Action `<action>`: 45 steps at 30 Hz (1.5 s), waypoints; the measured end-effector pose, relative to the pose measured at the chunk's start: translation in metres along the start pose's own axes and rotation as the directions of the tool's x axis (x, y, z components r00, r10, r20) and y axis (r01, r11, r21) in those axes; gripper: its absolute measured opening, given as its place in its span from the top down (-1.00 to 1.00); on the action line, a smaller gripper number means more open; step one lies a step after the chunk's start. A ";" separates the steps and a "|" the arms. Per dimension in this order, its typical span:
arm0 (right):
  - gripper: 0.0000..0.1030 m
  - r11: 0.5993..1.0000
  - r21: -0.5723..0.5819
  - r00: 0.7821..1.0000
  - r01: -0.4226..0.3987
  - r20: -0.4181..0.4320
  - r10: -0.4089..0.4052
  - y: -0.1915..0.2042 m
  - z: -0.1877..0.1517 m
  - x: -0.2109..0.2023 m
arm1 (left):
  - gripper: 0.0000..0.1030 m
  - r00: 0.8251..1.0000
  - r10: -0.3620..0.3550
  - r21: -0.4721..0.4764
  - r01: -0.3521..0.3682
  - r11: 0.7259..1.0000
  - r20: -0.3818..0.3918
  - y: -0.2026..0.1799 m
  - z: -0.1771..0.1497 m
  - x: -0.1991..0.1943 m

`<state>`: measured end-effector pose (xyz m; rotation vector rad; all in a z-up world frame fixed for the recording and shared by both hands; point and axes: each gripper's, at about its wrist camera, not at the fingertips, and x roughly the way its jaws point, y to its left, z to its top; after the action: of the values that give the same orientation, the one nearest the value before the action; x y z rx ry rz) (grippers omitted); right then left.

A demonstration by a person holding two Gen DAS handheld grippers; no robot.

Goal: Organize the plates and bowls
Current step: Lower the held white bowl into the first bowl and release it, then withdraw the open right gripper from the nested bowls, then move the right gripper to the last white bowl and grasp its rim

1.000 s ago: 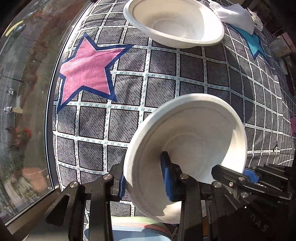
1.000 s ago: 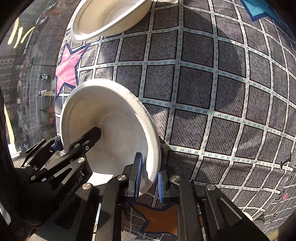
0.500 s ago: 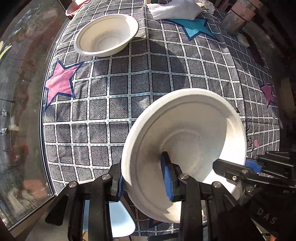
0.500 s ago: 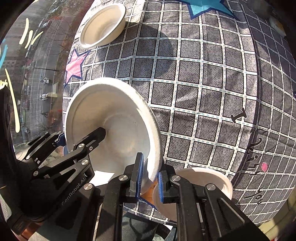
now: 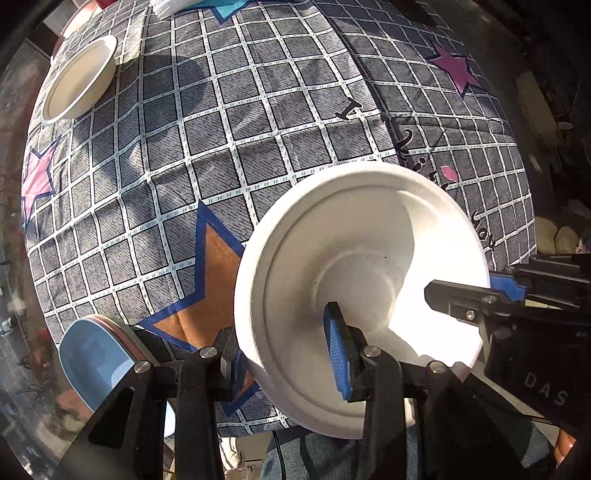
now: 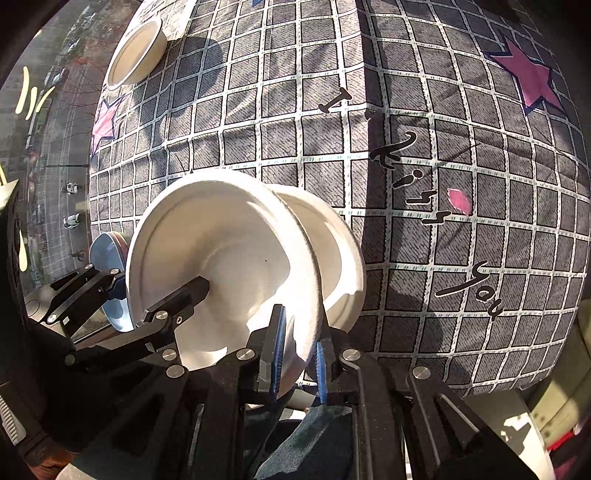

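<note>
You have a white bowl point(image 5: 362, 295) tilted on edge over the near rim of the desk point(image 5: 258, 122), its hollow facing the cameras and holding nothing. In the right wrist view a second white bowl point(image 6: 332, 251) sits directly behind the white bowl point(image 6: 221, 266), rims close; whether the two touch cannot be told from this angle. To your left, a blue plate point(image 5: 99, 354) overhangs the near desk edge, with a reddish rim beneath it, possibly another plate. Far across the desk, at the left edge, a third white bowl point(image 5: 77, 79) rests upright and apart from everything else. A white cloth point(image 5: 173, 5) lies at the far edge, mostly cut off.

The desk is covered by a grey checked tablecloth point(image 6: 461, 258) printed with stars, an orange one point(image 5: 207, 280) just beside the held bowl, and black script. Strong sunlight casts hard shadows. Glass to the left shows a street well below.

Your left gripper point(image 5: 284, 358) has its jaws clamped on the bowl's near-left rim, one pad inside, one outside. Your right gripper point(image 6: 299, 350) has its jaws closed on the bowl's right rim, blue pads point(image 6: 277, 347) pressing both faces.
</note>
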<state>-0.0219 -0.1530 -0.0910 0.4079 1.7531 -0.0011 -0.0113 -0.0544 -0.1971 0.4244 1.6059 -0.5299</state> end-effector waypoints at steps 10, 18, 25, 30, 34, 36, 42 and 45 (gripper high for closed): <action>-0.81 0.999 0.019 0.995 0.043 0.084 -0.045 -0.024 -0.002 -0.014 | -0.55 0.999 0.034 -0.050 -0.035 0.998 -0.004 0.011 0.002 0.001; -0.81 0.995 0.083 0.994 0.058 0.093 -0.066 -0.038 0.009 -0.024 | -0.55 0.999 0.037 -0.153 -0.037 0.988 -0.006 0.044 -0.003 0.001; -0.81 0.996 0.020 0.991 0.086 0.100 -0.087 -0.016 0.032 -0.032 | -0.55 0.999 -0.012 -0.247 0.021 0.969 0.037 0.086 0.013 -0.022; -0.81 0.994 -0.050 0.988 0.095 0.123 -0.088 0.013 0.066 -0.045 | -0.55 0.995 0.013 -0.298 0.018 0.954 0.101 0.123 0.044 -0.042; -0.81 0.990 -0.104 0.987 0.094 0.138 -0.079 0.044 0.099 -0.053 | -0.55 0.986 0.057 -0.375 0.005 0.927 0.154 0.158 0.062 -0.060; -0.81 0.988 -0.122 0.986 0.089 0.149 -0.070 0.061 0.118 -0.055 | -0.55 0.981 0.084 -0.418 -0.004 0.908 0.174 0.180 0.075 -0.066; -0.81 0.991 -0.112 0.987 0.066 0.150 -0.049 0.100 0.174 -0.043 | -0.55 0.966 0.173 -0.518 -0.049 0.854 0.194 0.236 0.105 -0.071; -0.81 0.995 -0.093 0.988 0.044 0.150 -0.029 0.114 0.194 -0.033 | -0.55 0.969 0.169 -0.548 -0.045 0.835 0.178 0.258 0.117 -0.066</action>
<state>0.1986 -0.0978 -0.0789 0.2978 1.6069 0.0262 0.2363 0.0938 -0.1613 0.0220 1.4283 -0.0158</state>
